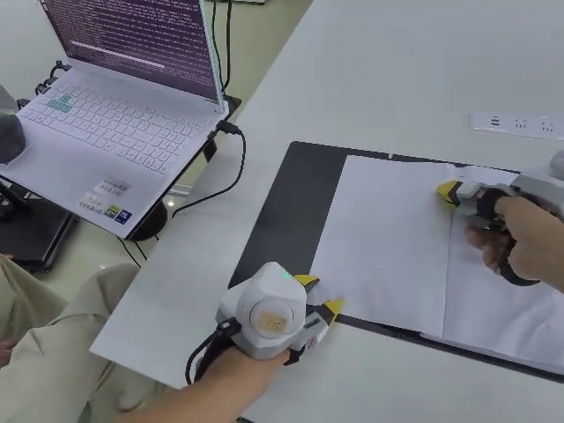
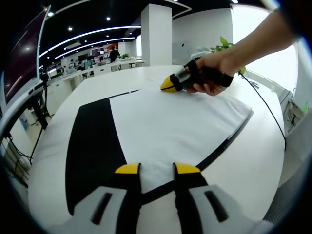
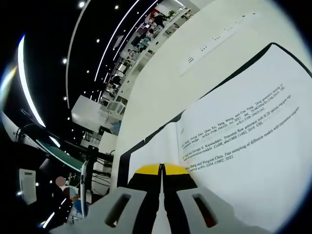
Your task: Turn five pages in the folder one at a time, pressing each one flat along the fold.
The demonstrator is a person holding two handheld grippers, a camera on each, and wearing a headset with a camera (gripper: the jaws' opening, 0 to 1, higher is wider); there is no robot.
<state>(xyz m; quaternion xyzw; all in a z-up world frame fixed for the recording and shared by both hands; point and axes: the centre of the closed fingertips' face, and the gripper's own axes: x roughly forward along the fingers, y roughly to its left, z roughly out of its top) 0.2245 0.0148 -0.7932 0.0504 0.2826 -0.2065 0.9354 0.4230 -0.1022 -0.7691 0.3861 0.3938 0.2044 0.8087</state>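
Thin, limp page (image 1: 388, 238), best lifted by a free corner: left tool (image 1: 320, 295) sits parted at the near edge of the folder (image 1: 282, 211), right tool (image 1: 449, 190) clenched, seemingly empty, by the fold (image 1: 446, 264).

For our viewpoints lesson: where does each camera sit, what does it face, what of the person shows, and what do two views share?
Head view: on the head, looking down at the folder; left gripper, right gripper, a leg show.
Left gripper view: on the left gripper at the folder's near edge, facing across it; open jaws, the right hand.
Right gripper view: on the right gripper, facing along the printed page; its shut jaws.
Shared: head and left gripper views both show the right gripper on the folder.
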